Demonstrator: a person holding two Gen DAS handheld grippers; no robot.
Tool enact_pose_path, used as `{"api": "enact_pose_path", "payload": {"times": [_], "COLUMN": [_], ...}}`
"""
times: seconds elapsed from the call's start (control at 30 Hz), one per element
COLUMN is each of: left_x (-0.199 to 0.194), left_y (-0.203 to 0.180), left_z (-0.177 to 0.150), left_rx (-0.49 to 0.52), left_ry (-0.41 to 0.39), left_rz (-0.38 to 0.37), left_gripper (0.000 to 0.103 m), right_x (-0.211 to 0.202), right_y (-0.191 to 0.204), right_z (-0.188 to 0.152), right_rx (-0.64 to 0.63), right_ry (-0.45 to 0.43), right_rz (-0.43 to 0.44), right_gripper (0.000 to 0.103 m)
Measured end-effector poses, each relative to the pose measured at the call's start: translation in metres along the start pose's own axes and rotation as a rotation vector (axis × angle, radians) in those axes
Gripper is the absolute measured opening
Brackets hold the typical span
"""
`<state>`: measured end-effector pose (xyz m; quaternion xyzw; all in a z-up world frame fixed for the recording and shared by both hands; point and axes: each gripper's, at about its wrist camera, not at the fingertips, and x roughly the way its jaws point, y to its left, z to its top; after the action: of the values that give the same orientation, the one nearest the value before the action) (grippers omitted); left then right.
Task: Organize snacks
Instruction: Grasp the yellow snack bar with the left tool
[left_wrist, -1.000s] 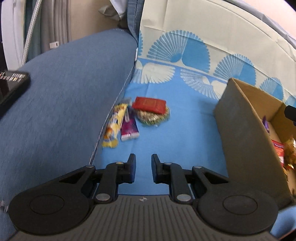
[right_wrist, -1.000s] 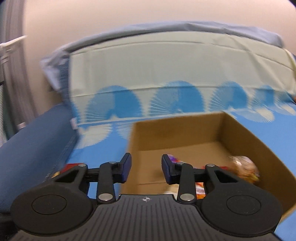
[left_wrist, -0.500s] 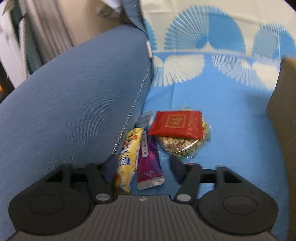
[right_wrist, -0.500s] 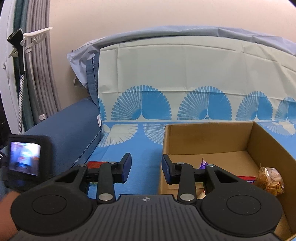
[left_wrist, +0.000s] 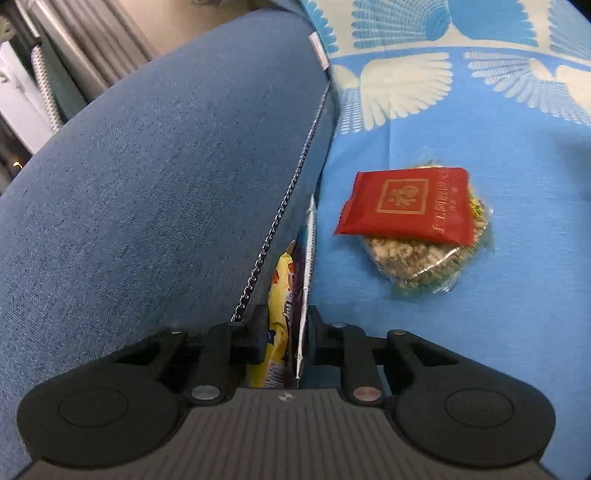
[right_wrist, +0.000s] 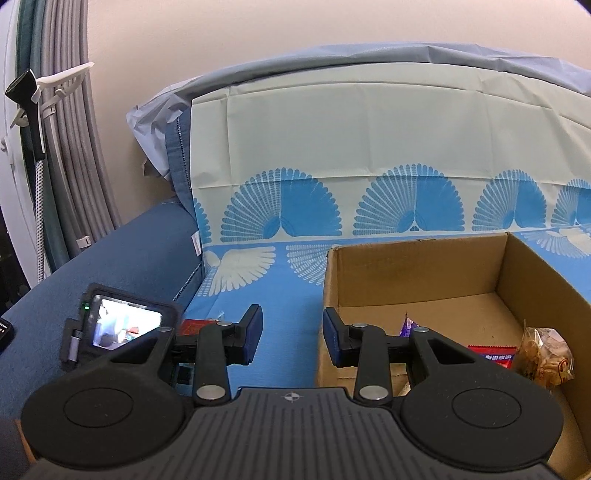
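Two slim snack sticks, one yellow and one purple with a silver edge, stand on edge in the crease where the sofa's denim-blue armrest meets the seat. The armrest bulges close on their left, its chain-stitched seam running down to the packets. The left hand-held gripper has just been closing and now pinches both sticks together between its black pads. To the right, apart from them, a flat red foil packet lies across a round, clear-wrapped grain cake on the smooth blue cover with white fan prints. The right hand-held gripper hangs with its jaws spread and nothing between them, over the seat by the near-left corner of an open brown cardboard box. Inside the box: a red packet, a crinkly clear bag of pale snacks, a purple wrapper tip. The left device's lit camera screen shows beside the armrest.
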<state>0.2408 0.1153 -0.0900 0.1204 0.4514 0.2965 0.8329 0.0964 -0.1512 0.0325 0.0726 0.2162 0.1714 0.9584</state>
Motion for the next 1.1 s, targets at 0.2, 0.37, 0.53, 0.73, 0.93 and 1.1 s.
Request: {"api": "enact_pose_path", "payload": {"times": [0.2, 0.37, 0.53, 0.73, 0.93, 1.1], "left_x": [-0.042, -0.076, -0.104, -0.122, -0.091, -0.059], "left_y": [0.02, 0.034, 0.051, 0.073, 0.053, 0.026], "left_z": [-0.027, -0.064, -0.098, -0.094, -0.064, -0.063], "left_rx": [-0.03, -0.077, -0.149, -0.198, -0.166, -0.103], "left_ry": [-0.06, -0.042, -0.014, -0.128, -0.078, 0.021], "left_rz": [-0.127, -0.32, -0.527, -0.551, -0.289, -0.205], "left_gripper": [0.015, 0.006, 0.01, 0.041, 0.041, 0.031], "right_x": [0.001, 0.002, 0.0, 0.0, 0.0, 0.001], "right_y": [0.002, 0.008, 0.013, 0.015, 0.019, 0.025], "right_z": [0.0, -0.002, -0.005, -0.008, -0.009, -0.011], "right_rx": [-0.01, -0.028, -0.05, -0.064, -0.08, -0.103], "right_ry": [0.002, 0.011, 0.013, 0.019, 0.016, 0.031], "right_rz": [0.0, 0.006, 0.006, 0.005, 0.02, 0.061], "right_gripper": [0.038, 0.038, 0.039, 0.042, 0.042, 0.042]}}
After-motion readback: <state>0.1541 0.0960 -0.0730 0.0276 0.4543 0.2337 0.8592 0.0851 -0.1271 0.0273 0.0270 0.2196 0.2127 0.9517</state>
